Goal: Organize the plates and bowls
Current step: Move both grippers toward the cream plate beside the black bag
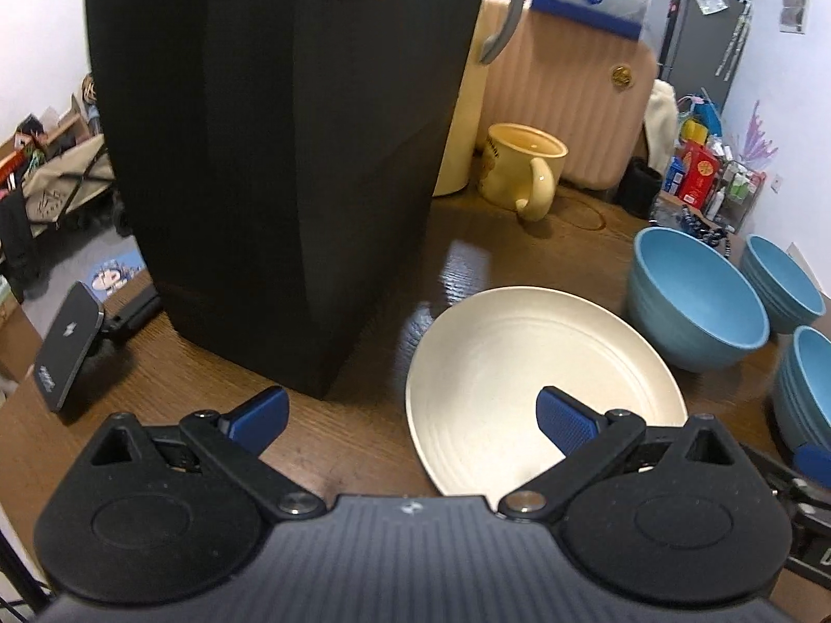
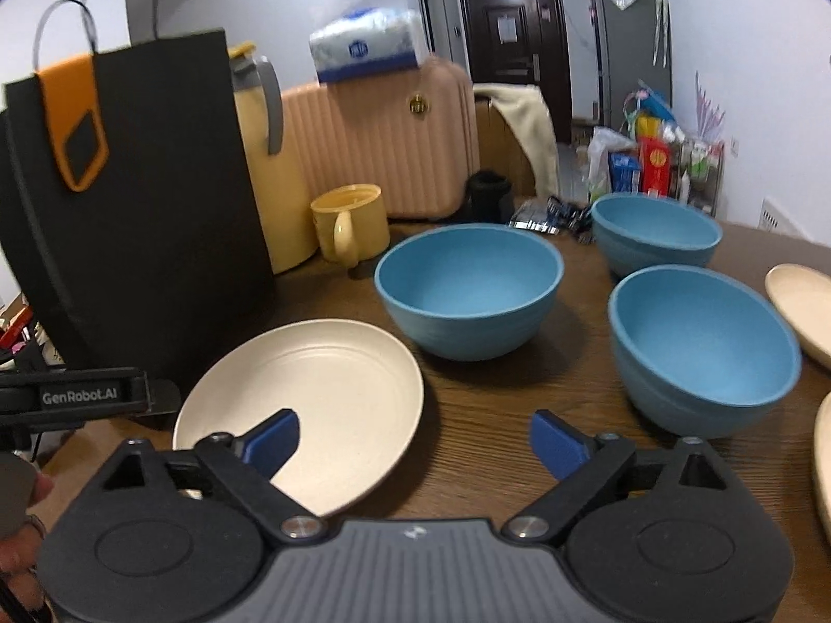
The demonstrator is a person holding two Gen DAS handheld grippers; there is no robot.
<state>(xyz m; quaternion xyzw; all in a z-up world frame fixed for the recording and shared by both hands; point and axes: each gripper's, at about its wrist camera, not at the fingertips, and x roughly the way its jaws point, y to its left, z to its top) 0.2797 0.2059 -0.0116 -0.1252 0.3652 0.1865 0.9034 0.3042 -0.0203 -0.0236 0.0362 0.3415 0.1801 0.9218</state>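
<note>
Three blue bowls [image 1: 696, 301] stand at the right of my left view on a dark wooden surface [image 1: 311, 446], with a cream plate [image 1: 519, 363] nearer me. A tall black bag [image 1: 280, 156] rises at the left, a yellow mug [image 1: 524, 168] and a pink suitcase [image 1: 571, 104] behind. My left fingers [image 1: 410, 415] stand wide apart and hold nothing; the right pad hangs over the plate's near part, the left pad over bare wood beside the bag.

Across to the right view: the same bowls [image 2: 467, 290] sit in a cluster mid-surface, the plate [image 2: 311, 394] at lower left, two more cream plates [image 2: 805, 306] cut by the right edge. A dark door [image 2: 509, 26] and a grey fridge [image 2: 628, 36] stand in the room beyond. My right fingers [image 2: 415, 444] gape, empty: the left pad over the plate's near rim, the right pad over wood short of the nearest bowl.
</note>
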